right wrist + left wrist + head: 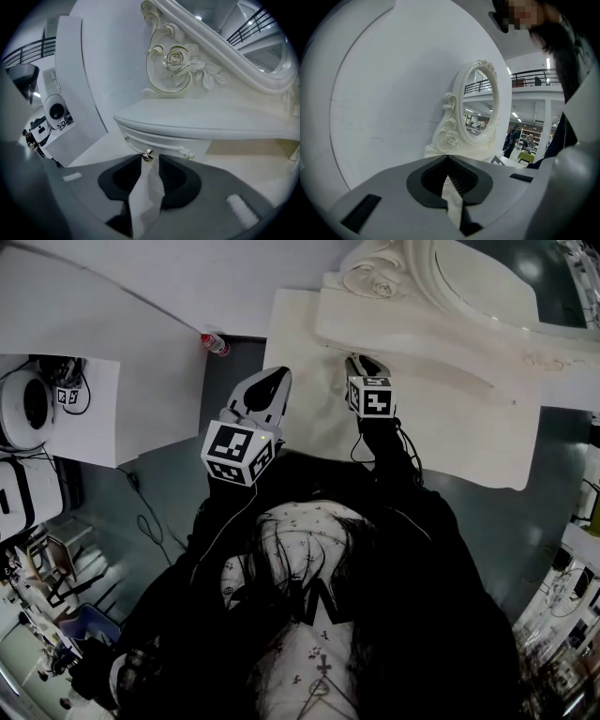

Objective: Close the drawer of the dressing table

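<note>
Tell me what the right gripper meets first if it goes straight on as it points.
The small metal knob on the drawer front, just off the right gripper tips; whether they already touch is unclear.

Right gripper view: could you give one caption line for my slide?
Open right gripper at the metal knob of the drawer, below a carved rose.

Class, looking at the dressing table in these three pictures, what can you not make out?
- Drawer seam: right gripper view, shadowed under the overhanging top; fully shut or not, cannot tell.
- Knob: head view, hidden behind the right gripper.
- Mirror: head view, cut off by the upper edge.
- Drawer: left gripper view, hidden below the left gripper body.
</note>
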Tool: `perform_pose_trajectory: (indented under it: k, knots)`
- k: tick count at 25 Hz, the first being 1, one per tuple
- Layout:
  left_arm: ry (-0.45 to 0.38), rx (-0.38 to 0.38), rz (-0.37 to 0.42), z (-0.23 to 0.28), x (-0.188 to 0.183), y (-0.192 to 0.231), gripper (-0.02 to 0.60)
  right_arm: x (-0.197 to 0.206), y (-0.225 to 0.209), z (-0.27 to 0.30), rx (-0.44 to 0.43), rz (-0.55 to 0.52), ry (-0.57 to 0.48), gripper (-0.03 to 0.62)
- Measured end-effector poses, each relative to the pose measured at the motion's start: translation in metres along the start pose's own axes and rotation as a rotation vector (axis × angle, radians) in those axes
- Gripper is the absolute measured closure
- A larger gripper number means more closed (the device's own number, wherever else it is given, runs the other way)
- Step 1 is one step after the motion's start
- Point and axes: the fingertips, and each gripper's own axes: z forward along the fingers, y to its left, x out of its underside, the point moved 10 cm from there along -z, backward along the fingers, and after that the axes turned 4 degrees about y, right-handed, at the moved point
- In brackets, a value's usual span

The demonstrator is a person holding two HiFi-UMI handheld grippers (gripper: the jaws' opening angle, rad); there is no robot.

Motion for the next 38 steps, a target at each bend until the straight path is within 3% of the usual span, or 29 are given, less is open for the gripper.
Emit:
perform_pose_trajectory:
  k: [18, 28, 38]
  knots:
    - [-0.006, -0.006, 0.000, -0.019, 0.006, 0.004, 0.581, -0.012, -0.002, -0.002, 0.040, 0.014, -0.019, 0.461]
    - [-0.017, 0.025, 0.010, -0.030, 0.009, -0.002, 0.581, -0.021, 0.022, -0.058, -0.018, 0.057, -0.175, 0.462]
    - [-0.032, 0.067, 0.025, -0.061, 0.022, -0.010, 0.581, -0.027, 0.074, -0.130, -0.100, 0.030, -0.336, 0.464]
